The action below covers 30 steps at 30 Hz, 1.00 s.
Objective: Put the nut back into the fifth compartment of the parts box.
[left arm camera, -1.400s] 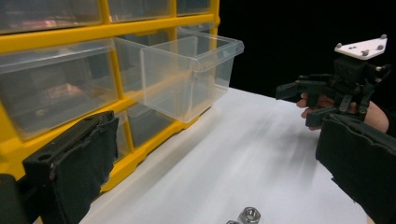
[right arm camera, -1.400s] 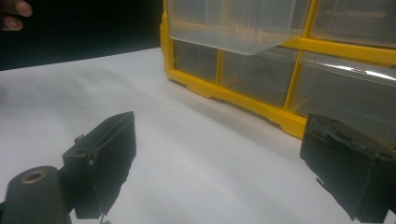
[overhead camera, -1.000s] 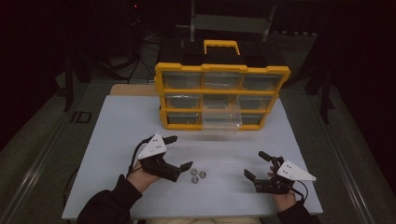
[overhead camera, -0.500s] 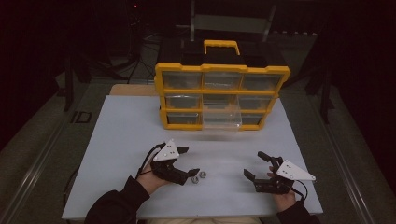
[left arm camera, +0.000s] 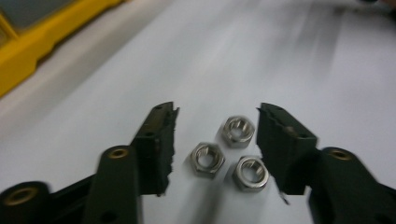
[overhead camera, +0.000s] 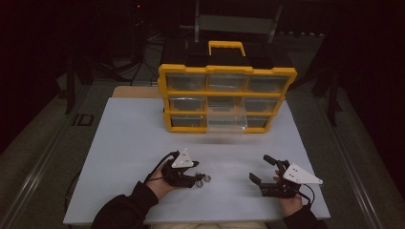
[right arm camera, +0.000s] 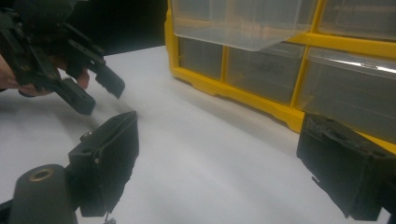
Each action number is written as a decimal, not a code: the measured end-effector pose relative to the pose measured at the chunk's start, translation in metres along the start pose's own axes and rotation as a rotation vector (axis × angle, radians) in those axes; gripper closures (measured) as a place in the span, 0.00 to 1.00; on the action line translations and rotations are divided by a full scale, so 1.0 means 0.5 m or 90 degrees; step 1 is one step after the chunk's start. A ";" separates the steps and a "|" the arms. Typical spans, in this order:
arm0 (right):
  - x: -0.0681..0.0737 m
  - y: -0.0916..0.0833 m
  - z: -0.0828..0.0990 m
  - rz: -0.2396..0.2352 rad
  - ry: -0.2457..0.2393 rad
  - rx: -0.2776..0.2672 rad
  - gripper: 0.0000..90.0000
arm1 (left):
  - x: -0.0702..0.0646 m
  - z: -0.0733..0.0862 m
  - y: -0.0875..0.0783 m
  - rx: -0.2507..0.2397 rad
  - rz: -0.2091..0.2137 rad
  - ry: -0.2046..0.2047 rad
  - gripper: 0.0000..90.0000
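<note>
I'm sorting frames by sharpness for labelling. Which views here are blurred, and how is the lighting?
Left gripper view: the far table and yellow cabinet smear with motion blur, while the three nuts stay fairly crisp between the open left claw. Right gripper view: soft focus, with glare on the clear drawer. High view: the white table is lit and the surroundings are dark.

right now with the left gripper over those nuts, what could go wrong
1. Three nuts lie close together between the open jaws of the left gripper. Closing here may catch more than one, or squeeze one out sideways.
2. They are small and lie flat on the smooth table, so a jaw could skid one away instead of lifting it.
3. One drawer sticks out of the organizer; a nut carried there carelessly could bump its front edge.
</note>
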State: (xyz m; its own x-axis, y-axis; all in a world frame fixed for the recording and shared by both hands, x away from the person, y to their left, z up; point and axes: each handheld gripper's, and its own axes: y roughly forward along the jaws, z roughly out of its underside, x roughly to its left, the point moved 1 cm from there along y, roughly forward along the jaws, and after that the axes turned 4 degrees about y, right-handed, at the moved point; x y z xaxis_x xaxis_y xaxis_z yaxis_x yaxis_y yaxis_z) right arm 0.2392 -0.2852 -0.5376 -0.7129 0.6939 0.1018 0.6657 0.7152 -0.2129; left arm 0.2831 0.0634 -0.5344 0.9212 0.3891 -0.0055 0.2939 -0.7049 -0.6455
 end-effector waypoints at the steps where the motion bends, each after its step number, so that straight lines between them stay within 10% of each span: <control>1: 0.000 0.000 0.000 0.000 0.000 0.000 0.14 | 0.000 0.000 0.000 0.000 0.000 0.000 0.55; 30: -0.003 0.001 0.002 0.000 0.003 0.003 0.15 | 0.009 0.022 0.046 0.080 -0.009 0.011 0.76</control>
State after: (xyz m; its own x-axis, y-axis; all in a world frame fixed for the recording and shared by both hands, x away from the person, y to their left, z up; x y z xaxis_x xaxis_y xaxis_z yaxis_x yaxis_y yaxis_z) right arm 0.2403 -0.2860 -0.5386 -0.7116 0.6946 0.1059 0.6651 0.7145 -0.2173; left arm 0.2912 0.0556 -0.5579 0.9216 0.3878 0.0162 0.2734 -0.6191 -0.7362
